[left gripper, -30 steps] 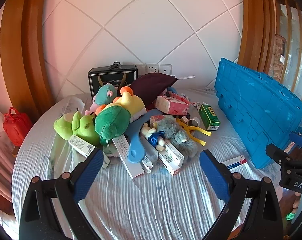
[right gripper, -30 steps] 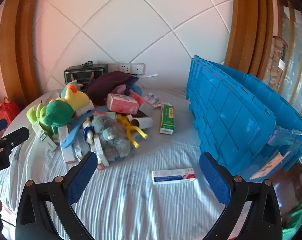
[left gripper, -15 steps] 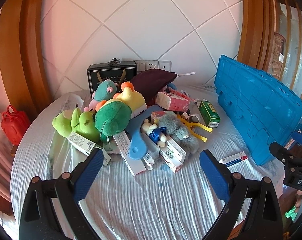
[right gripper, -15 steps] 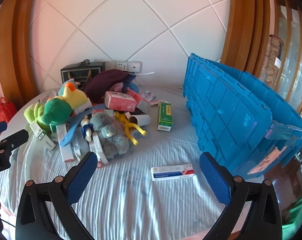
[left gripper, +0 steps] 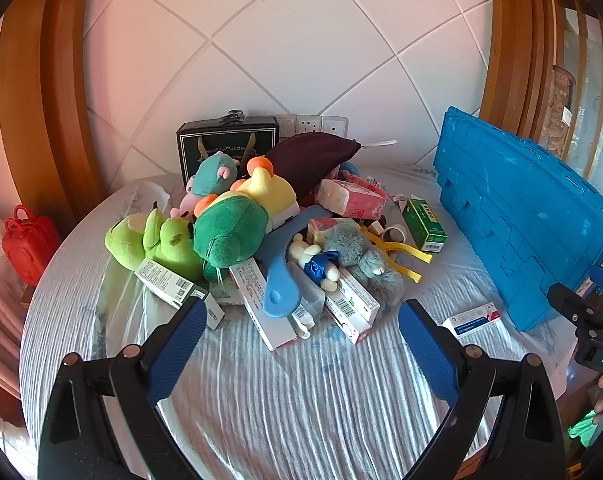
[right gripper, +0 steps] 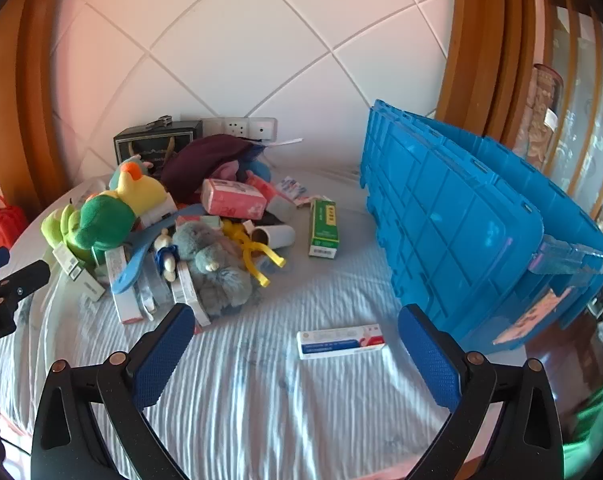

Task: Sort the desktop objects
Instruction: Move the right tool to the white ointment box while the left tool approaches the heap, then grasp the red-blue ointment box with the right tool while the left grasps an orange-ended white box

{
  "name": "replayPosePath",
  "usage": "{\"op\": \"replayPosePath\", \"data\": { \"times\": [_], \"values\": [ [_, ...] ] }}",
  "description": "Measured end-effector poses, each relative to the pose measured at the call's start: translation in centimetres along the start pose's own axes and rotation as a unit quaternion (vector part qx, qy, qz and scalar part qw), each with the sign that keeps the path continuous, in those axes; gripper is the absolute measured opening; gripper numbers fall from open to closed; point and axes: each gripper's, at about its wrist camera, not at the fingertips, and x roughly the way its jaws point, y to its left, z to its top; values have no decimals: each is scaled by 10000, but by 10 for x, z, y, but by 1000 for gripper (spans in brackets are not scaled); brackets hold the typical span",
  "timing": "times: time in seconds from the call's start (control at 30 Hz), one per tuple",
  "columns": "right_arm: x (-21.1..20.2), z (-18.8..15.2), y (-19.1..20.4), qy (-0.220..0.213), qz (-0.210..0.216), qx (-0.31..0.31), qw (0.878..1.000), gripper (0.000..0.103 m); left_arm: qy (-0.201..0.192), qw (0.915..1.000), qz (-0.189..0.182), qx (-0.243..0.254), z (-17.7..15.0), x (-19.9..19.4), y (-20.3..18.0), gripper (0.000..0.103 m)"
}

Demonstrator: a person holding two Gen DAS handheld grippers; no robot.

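Note:
A heap of objects lies mid-table: a green plush, a yellow duck plush, a grey plush, a pink pack, a green box, a blue shoehorn and several medicine boxes. One white-and-red box lies apart, close to the blue crate. My left gripper hovers open in front of the heap, holding nothing. My right gripper is open and empty too, with the lone box just beyond its fingers.
A black gift box and a dark maroon pouch stand at the back near wall sockets. A red bag sits off the table's left edge. The striped tablecloth is bare near the front.
Both grippers have pulled back and risen slightly, so the heap and the crate look a little farther away. Nothing on the table has moved.

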Motion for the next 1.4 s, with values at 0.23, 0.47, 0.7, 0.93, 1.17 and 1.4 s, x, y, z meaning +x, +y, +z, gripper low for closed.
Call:
{"op": "replayPosePath", "data": {
  "times": [0.23,0.47,0.7,0.93,1.17,1.4],
  "values": [
    [11,-3,-4,133,-61,51,9999,103,244,9996,69,-137,-8,18,15,98],
    [39,-15,-27,525,-268,301,9978,103,803,9960,218,-314,-24,58,24,98],
    [91,-32,-56,1226,-352,656,9897,103,1233,9911,321,-384,-37,102,15,98],
    [163,-47,-68,2036,-121,830,9755,103,1643,9838,365,-623,-39,151,-4,98],
    [235,-55,-79,2606,-55,1131,9588,103,2059,9771,210,-492,-39,212,-46,84],
    [279,-58,-79,2879,-189,1088,9513,103,2455,9689,187,-261,-46,258,-76,63]
  ]
}}
